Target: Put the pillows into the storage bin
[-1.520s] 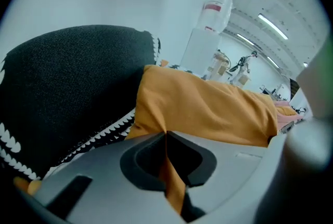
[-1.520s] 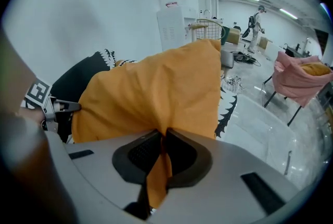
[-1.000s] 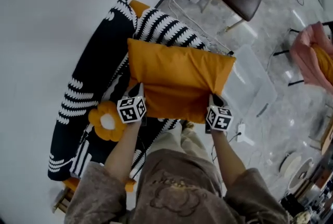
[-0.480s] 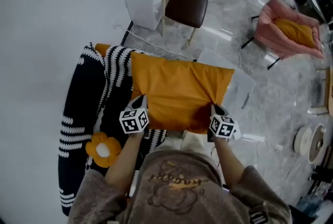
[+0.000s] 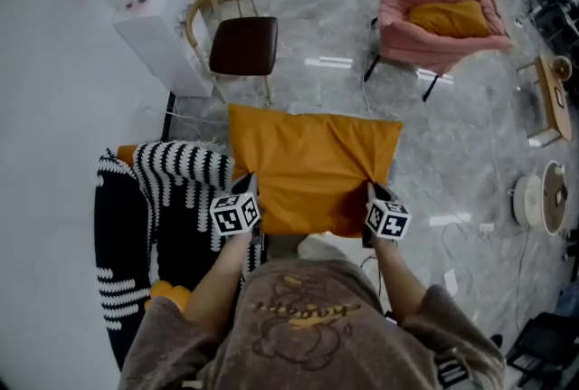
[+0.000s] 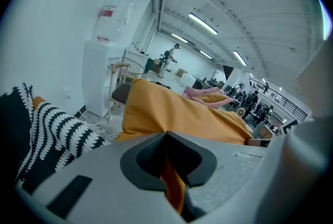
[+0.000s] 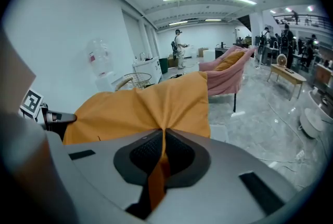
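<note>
Pillow (image 5: 312, 166), orange, hung above the floor (image 5: 452, 153), its near corners pinched in the closed left hand-held gripper (image 5: 246, 186) and right hand-held gripper (image 5: 373, 191). Risk: each clamped only a thin fold of cover, so a swing might pull one free and drop it short of the pink container (image 5: 439, 17), well apart

Bright ceiling strip lights, fisheye edges

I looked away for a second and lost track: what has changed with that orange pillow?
The pillow has been carried away from the striped couch, which now lies at the left. The view has swung toward the pink chair ahead. Unchanged: the left tongs and right tongs stay shut on the pillow's near corners.
</note>
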`<state>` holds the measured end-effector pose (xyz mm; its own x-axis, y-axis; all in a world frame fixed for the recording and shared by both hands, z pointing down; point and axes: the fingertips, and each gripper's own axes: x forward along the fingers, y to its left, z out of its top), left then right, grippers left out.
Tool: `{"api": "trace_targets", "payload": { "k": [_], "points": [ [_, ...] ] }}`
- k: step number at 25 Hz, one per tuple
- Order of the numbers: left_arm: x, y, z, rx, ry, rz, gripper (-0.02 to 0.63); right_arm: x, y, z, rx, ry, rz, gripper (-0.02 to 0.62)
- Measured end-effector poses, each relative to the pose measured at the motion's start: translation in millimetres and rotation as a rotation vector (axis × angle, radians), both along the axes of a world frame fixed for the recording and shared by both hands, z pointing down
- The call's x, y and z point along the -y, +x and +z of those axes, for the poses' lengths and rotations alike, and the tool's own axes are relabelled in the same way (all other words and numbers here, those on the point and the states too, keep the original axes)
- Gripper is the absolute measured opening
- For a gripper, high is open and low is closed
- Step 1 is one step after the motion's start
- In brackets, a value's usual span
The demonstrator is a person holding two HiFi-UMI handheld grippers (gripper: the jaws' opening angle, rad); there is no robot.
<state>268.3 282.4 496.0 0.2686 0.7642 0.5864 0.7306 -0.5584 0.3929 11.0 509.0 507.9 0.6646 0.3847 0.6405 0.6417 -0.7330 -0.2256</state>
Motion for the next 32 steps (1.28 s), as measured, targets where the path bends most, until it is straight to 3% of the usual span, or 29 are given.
{"api": "trace_targets", "payload": {
  "k": [6,13,19,24,32],
  "points": [
    [-102,-30,6,0.026,0.007,0.078,0.008,-81,-47,3,-0.011,0.014,0.086,0.012],
    [-191,-17,55,0.073,0.066,0.168,0.008,-144,-55,62,0.032,0.081,0.148,0.014],
    [-245,6,149,0.121,0.161,0.234,0.008,-189,-36,153,0.066,0.151,0.191,0.017],
    [-260,19,240,0.167,0.237,0.261,0.008,-198,-26,234,0.097,0.195,0.222,0.015],
    [-293,38,361,0.189,0.264,0.27,0.008,-219,-17,348,0.136,0.235,0.247,0.015]
  ]
}}
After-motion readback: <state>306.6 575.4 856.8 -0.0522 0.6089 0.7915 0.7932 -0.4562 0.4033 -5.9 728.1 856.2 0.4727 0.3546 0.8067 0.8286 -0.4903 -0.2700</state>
